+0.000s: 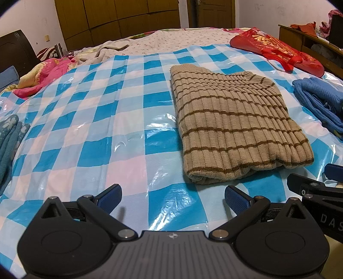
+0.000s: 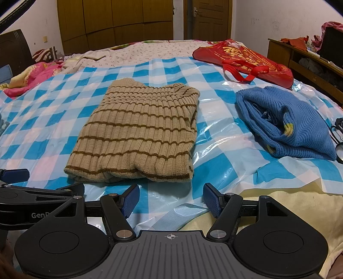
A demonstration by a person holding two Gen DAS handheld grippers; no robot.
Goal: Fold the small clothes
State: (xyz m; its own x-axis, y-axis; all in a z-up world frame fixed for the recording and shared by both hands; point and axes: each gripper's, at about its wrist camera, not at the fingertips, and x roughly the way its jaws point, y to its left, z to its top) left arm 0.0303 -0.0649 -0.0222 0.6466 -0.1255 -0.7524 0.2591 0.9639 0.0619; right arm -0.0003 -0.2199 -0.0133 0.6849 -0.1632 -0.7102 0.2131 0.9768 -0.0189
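Bed (image 2: 289, 206) with blue check sheet (image 1: 90, 133). We see striped sweater (image 2: 137, 133) folded, long way near-to-far, just past right hand-held gripper (image 2: 171, 201); left hand-held gripper (image 1: 173, 198) beside. Both wide, holding nothing.

From my right tool, a red bag (image 2: 244, 59) lies at one o'clock on the blue checked plastic sheet (image 2: 214, 133). Pink floral bedding (image 2: 32, 75) bunches at ten o'clock, with brown wardrobe doors (image 2: 115, 19) at twelve and a wooden desk (image 2: 304, 60) at two.
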